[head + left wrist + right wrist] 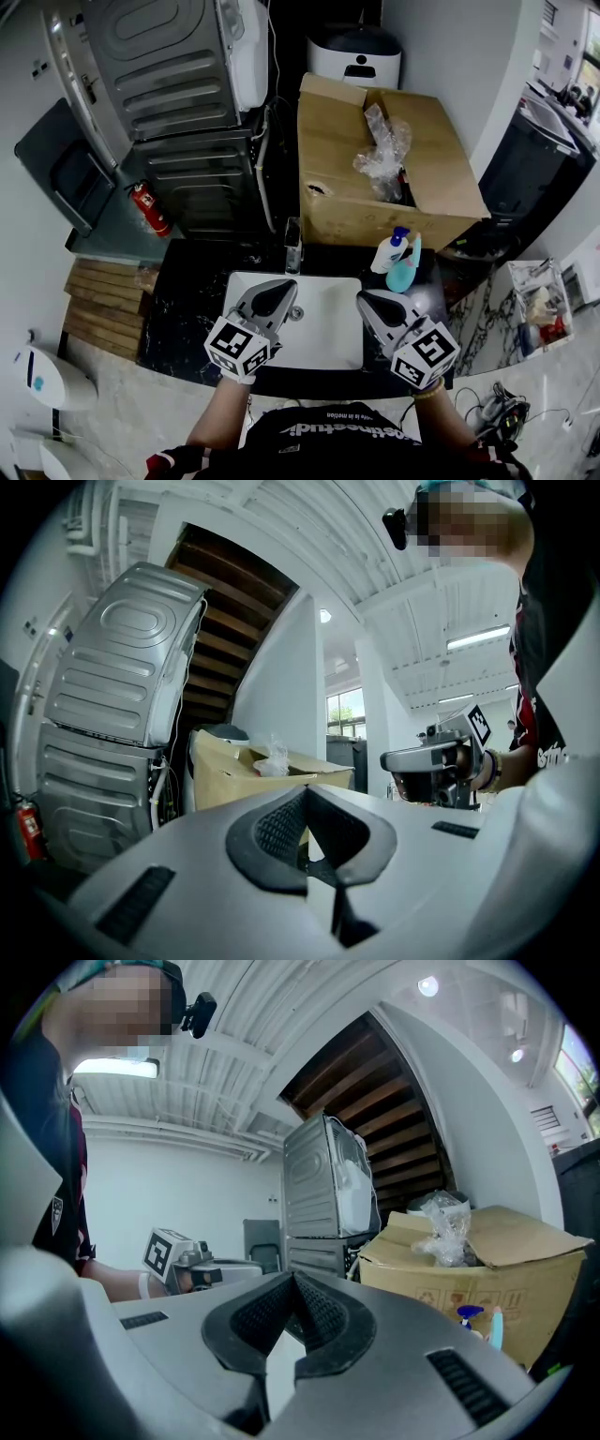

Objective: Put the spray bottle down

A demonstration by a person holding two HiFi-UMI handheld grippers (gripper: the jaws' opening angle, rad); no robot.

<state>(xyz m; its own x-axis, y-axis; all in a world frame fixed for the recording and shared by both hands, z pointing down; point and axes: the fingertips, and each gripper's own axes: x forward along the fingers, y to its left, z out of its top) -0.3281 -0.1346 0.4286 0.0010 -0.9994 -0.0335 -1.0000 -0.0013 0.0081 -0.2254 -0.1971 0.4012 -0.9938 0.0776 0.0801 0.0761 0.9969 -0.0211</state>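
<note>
The spray bottle (389,251), white with a blue trigger head, stands upright on the black marble counter (192,309), right of the sink and in front of the cardboard box. A teal bottle (405,273) leans beside it. In the right gripper view the spray bottle (472,1319) shows low at the right. My left gripper (284,289) hovers over the sink's left side, shut and empty. My right gripper (364,298) hovers over the sink's right side, shut and empty, a short way left of the bottle. The tips meet in both gripper views (305,794) (293,1279).
A white sink (323,328) with a faucet (293,246) lies under both grippers. Behind it stands an open cardboard box (347,187) holding crumpled plastic wrap (384,150). Grey metal appliances (169,84) rise at the back left, with a red fire extinguisher (148,208) and wooden slats (103,300).
</note>
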